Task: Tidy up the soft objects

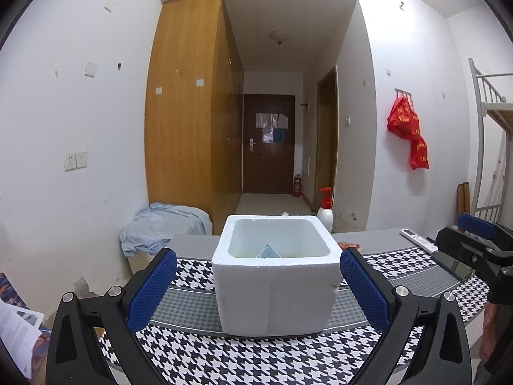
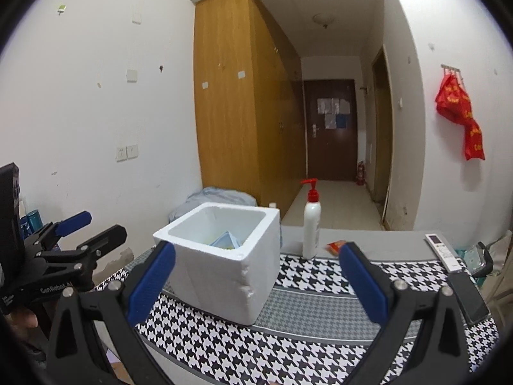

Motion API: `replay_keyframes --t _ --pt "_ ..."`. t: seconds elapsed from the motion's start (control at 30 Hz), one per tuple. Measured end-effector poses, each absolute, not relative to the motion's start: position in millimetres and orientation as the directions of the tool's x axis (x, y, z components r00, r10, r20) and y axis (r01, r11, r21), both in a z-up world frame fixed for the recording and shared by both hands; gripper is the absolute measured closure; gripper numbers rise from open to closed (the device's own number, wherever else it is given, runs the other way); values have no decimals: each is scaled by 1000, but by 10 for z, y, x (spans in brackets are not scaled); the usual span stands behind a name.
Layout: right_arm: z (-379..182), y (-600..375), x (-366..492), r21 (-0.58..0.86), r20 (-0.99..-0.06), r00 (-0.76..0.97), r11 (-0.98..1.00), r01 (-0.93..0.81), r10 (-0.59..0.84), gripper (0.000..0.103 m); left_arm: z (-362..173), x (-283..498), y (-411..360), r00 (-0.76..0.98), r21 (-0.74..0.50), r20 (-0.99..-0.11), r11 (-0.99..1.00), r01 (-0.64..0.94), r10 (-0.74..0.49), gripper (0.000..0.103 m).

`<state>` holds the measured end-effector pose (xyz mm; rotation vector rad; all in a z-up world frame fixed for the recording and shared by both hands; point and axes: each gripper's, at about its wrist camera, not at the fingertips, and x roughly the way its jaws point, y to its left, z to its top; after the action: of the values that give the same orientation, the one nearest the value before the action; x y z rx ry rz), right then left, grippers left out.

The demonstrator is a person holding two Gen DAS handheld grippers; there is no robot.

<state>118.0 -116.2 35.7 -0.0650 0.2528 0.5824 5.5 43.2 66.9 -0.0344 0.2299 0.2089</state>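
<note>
The left wrist view looks straight at the white foam box (image 1: pixel 275 272), which stands on the houndstooth cloth (image 1: pixel 256 359) between the two blue pads of the left gripper (image 1: pixel 258 285). Its fingers are spread wide, one on each side of the box and apart from its walls, and they hold nothing. From this low angle only the tip of a light blue folded item (image 1: pixel 268 252) shows above the near rim inside the box.

The right wrist view looks from higher and more from the side, so it shows more of the box's inside: the light blue item (image 2: pixel 226 240) lies at the bottom, with something yellowish beside it that is too small to name. This view also shows the whole white pump bottle (image 2: pixel 311 224) with a red top, standing just behind and right of the foam box (image 2: pixel 221 263); in the left view only its upper part (image 1: pixel 325 208) shows behind the box.

The right gripper (image 2: pixel 256 282) is also wide open and empty. The box stands in front of it, closer to its left finger (image 2: pixel 150 285), not touching. The left gripper (image 2: pixel 73 250) appears at the left edge of this view, and the right gripper (image 1: pixel 474 250) at the right edge of the other. A white remote control (image 2: pixel 444 252) and a dark phone (image 2: pixel 468 298) lie on the table to the right.
</note>
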Motion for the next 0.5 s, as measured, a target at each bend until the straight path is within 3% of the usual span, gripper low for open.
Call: replay_keyframes --t 0.5 --pt "152 -1329 918 -11 -232 835 857 -515 499 0 511 -228 236 967 9 -157 980 -201 199 1"
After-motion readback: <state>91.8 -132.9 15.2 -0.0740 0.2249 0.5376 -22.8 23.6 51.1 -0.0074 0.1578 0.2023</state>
